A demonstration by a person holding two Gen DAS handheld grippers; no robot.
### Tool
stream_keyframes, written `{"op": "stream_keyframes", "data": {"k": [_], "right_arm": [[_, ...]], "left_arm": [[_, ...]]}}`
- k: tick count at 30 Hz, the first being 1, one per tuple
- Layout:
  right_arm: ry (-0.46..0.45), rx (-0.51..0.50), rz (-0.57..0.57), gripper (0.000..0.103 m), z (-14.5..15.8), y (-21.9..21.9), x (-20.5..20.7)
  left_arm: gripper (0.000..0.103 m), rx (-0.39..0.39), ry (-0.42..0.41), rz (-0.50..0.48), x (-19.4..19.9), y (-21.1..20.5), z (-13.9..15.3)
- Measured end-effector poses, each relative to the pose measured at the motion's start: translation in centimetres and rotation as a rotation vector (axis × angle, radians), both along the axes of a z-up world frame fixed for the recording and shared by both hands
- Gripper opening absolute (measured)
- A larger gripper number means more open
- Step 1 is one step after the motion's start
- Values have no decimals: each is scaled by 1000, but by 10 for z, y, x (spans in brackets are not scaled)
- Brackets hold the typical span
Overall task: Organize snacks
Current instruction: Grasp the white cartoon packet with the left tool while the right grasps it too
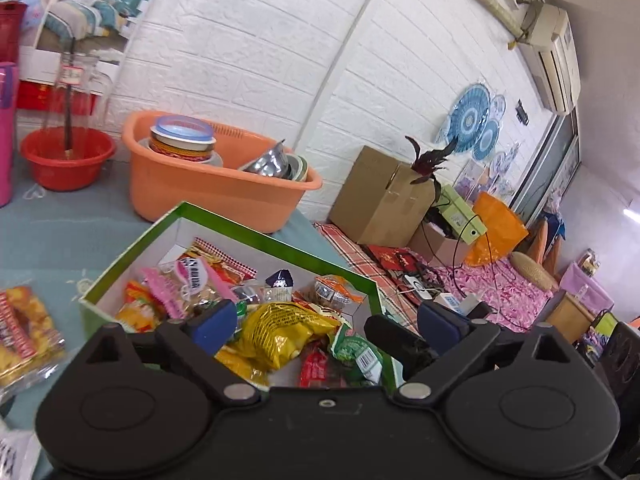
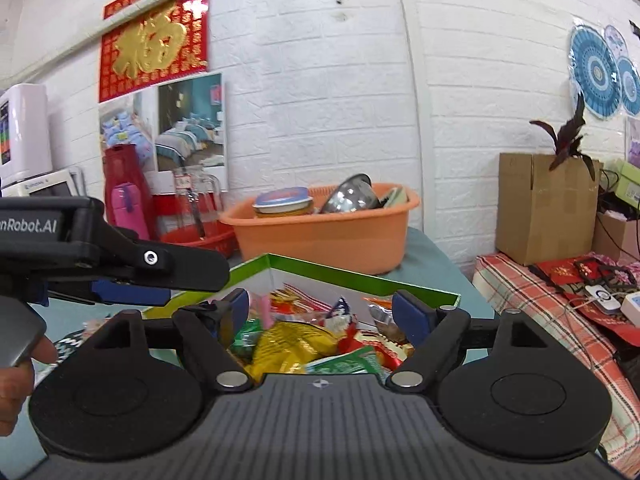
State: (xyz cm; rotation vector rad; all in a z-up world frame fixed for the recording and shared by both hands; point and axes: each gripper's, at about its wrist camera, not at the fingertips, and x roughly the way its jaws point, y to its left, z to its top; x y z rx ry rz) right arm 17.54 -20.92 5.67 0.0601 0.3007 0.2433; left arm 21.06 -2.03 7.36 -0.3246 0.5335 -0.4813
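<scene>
A green-rimmed cardboard box (image 1: 256,236) (image 2: 340,270) with white inner walls holds several snack packets, among them a yellow foil bag (image 1: 280,328) (image 2: 294,344), a pink packet (image 1: 180,284) and a green packet (image 1: 356,352) (image 2: 344,364). My left gripper (image 1: 324,320) hovers at the box's near edge, open, with nothing pressed between its blue pads. My right gripper (image 2: 324,308) hangs over the same box, open too and holding nothing. The left gripper's body (image 2: 120,264) shows at the left of the right wrist view. A snack bag (image 1: 24,328) lies on the table left of the box.
An orange tub (image 1: 216,184) (image 2: 320,236) of bowls stands behind the box, a red basin (image 1: 66,156) further left. A brown carton (image 1: 380,196) (image 2: 544,208) and cables lie on a checked cloth to the right. A hand (image 2: 16,380) holds the left tool.
</scene>
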Motion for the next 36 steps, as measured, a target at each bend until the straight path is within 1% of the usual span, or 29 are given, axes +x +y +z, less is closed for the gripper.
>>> {"op": "stream_keyframes", "data": {"k": [2,4,6,8,11,15,17,20,22,25,30,31,32,33,34,35,36], "right_arm": [[-12,-18,26,103,9,8,-12],[-34,-30,69,103,17,16,-27],[-49,-27,115,103,23,23,-39],[-43,-7,168,103,26,29,-48],[3,18,253,103,21,43,-53],[82,11,306,103,4,68,-53],[120,12,334,103,-6,80,-54],[173,21,371,103,-18,94,-55],[201,15,385,103,-25,101,-57],[238,11,394,103,-34,111,-55],[313,47,422,103,-52,125,-47],[329,54,430,103,-55,128,-44],[344,61,438,103,-58,133,-41],[355,67,445,103,-61,137,-38],[367,73,454,103,-64,142,-35],[380,78,466,103,-67,148,-32],[391,82,478,103,-69,153,-29]], "left_arm": [[103,8,-3,12,-18,12,8],[103,37,-6,50,-39,29,14],[103,54,-16,92,-58,49,15],[103,63,-5,142,-73,71,9],[103,60,40,235,-90,109,-5],[103,46,121,345,-102,155,-27],[103,62,142,378,-102,169,-38],[103,53,157,404,-94,187,-54],[103,40,154,409,-84,198,-63],[103,14,181,386,-67,210,-77],[103,2,241,345,-46,222,-98],[103,-2,249,335,-44,223,-100],[103,-3,239,322,-44,224,-101],[94,3,241,309,-44,223,-101],[88,11,244,302,-45,223,-100],[74,7,252,286,-46,222,-100],[72,-12,266,252,-48,220,-101]]}}
